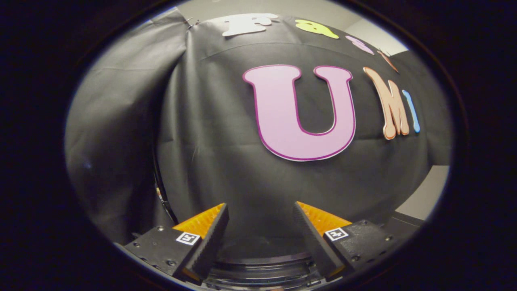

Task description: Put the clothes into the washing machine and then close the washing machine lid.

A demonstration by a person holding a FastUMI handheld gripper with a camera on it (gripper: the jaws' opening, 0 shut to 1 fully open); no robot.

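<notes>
Gripper view: the gripper (261,226) points at the booth's black cloth wall (226,161), which hangs close ahead and takes up most of what is seen. The 2 fingers (210,238) rise from below, each a black wedge w/ a ribbed inner face and an orange outer side, mounted on a black block w/ a small square black-and-white marker (188,238) on top. A 2nd marker (336,233) sits on the right block. The fingers stand wide apart w/ a clear gap between them, and nothing is held; only cloth and a dark rim show through the gap.

Low between the fingers, just ahead of their bases, lies a dark curved edge w/ a glossy rim (262,264); it looks like part of the washing machine's round top or lid, but too little shows to tell which, or whether it is up or down. A thin dark curved band (161,194) runs up beside the left finger, in front of the cloth; it may belong to the same machine, can't tell.

The cloth is creased, w/ a vertical fold (177,101) left of centre where 2 panels meet. Pale wall (424,194) shows past the cloth's right edge, beyond the right finger, and a strip of pale surface above the cloth at top. No clothes can be made out.
</notes>
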